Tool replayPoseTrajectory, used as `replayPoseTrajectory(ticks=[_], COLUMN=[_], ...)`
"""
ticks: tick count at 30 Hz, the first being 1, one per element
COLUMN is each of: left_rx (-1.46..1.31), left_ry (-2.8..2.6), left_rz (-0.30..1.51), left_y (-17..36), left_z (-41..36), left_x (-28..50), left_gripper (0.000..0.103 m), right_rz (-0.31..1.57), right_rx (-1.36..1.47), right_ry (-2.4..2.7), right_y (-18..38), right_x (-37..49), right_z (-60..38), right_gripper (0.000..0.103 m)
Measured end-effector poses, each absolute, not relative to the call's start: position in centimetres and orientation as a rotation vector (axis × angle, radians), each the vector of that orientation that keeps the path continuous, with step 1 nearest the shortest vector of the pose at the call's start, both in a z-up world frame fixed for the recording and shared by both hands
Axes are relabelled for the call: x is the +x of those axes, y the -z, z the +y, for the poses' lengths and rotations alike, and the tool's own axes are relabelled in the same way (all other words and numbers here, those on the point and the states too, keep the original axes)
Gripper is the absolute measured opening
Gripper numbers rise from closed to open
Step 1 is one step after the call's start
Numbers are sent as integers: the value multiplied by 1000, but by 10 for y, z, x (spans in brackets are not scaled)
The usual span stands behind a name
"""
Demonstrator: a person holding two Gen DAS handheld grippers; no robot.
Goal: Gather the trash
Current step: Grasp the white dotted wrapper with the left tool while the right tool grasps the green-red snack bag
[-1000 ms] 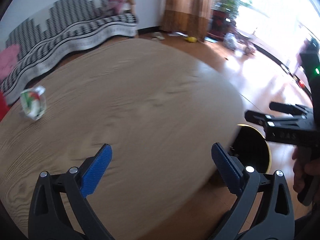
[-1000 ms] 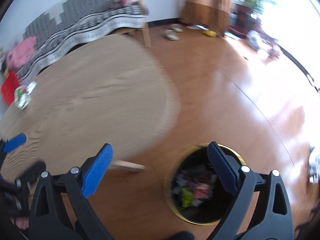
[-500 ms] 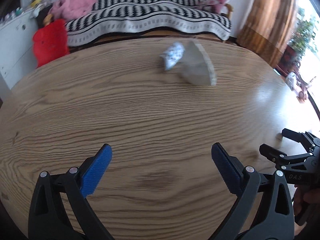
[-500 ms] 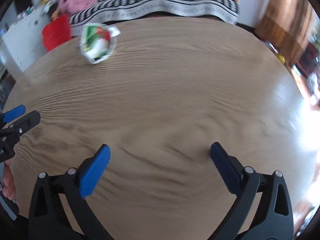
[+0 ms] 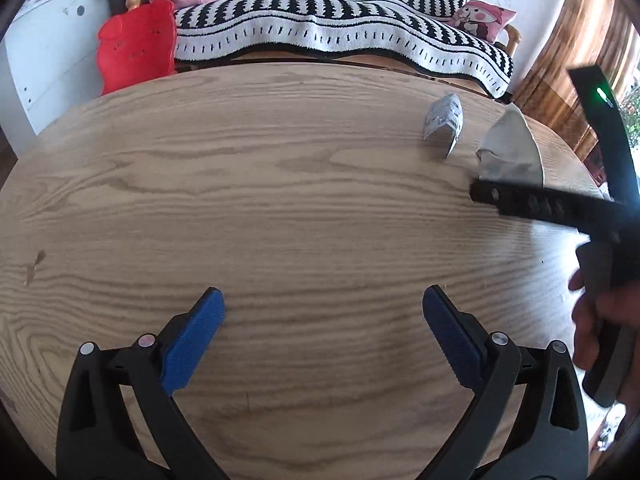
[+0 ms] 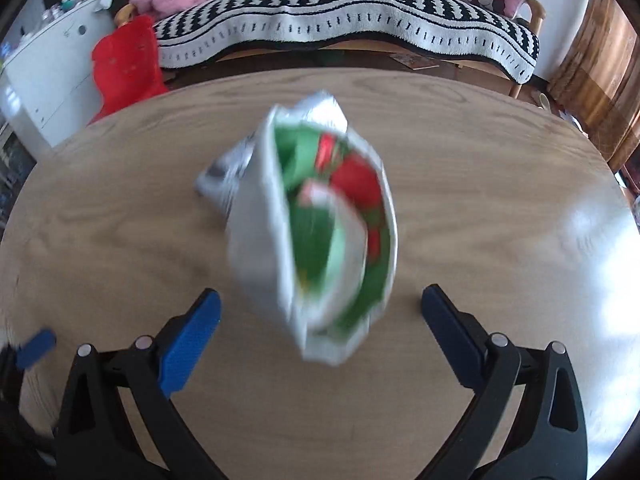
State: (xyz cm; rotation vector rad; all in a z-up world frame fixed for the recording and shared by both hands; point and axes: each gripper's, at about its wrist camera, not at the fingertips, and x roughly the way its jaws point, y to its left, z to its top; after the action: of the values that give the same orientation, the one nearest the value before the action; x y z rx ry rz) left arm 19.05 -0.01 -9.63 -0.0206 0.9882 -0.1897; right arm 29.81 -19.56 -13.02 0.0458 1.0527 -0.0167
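Note:
A crumpled snack wrapper (image 6: 320,232), silver outside and green and red inside, lies on the round wooden table (image 6: 480,208). My right gripper (image 6: 320,320) is open, its blue pads on either side of the wrapper's near end. In the left wrist view the wrapper (image 5: 510,152) shows as a silvery shape at the far right, with the right gripper's black arm (image 5: 540,206) in front of it. A small silver packet (image 5: 444,120) lies to its left. My left gripper (image 5: 322,320) is open and empty above bare table.
A sofa with a black-and-white striped throw (image 5: 340,16) stands behind the table. A red bag (image 5: 138,46) and a white cabinet (image 5: 48,52) are at the back left. A brown curtain (image 6: 600,60) hangs at the right.
Both grippers swung from the floor bin back over the table. My right gripper has moved up close to the green and red wrapper, which now sits between its open pads.

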Motion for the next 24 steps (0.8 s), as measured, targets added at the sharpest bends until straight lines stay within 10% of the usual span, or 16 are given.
replayPoseTrajectory(ticks=[2, 4, 24], left_rx=[-11, -4, 176], left_ry=[195, 209, 322], left_rz=[981, 975, 921], left_y=[97, 97, 100], left_z=[-5, -13, -160], left_x=[197, 202, 314], left_gripper=[97, 97, 88], right_rz=[1046, 1011, 972], right_rx=[33, 12, -33], right_ry=[14, -9, -84], right_y=[130, 125, 121], right_x=[302, 295, 128], right_z=[-202, -205, -310], right_gripper=[95, 62, 62])
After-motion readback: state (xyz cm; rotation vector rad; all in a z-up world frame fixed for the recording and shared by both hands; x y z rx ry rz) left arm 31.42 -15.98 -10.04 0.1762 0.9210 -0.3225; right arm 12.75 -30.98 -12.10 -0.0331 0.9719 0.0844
